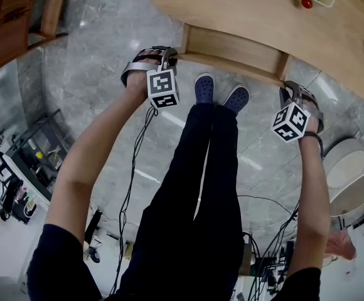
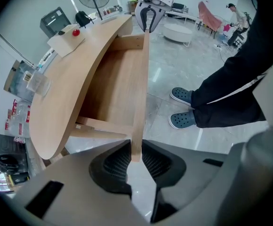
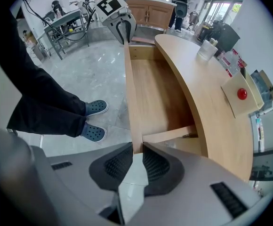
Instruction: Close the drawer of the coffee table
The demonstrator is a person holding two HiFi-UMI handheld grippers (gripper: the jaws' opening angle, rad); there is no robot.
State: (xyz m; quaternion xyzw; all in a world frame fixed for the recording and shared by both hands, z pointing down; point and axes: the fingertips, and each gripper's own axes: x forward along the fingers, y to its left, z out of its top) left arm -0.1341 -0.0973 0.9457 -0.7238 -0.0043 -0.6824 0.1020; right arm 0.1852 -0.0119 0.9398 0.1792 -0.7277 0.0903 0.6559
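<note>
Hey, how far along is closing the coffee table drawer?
Done: both claws are clamped on the drawer front, the left claw at one end and the right claw at the other. In hand: that two-ended hold. Left: the push itself, since the drawer stands well out from the coffee table, its inside showing.

I read the coffee table (image 1: 251, 11) as pale wood with a smooth, matt finish; its drawer (image 1: 232, 49) is the same light board with faint grain; the floor (image 1: 107, 36) is grey veined stone, polished glossy enough to throw back the lights. On my feeds the left gripper (image 2: 135, 157) and the right gripper (image 3: 137, 149) show matt grey plastic shells, each with 2 black ribbed, rubbery-looking pads (image 2: 115, 163); the trousers (image 1: 201, 187) are dark matt cloth; the shoes (image 1: 204, 88) look like blue perforated foam plastic.
</note>
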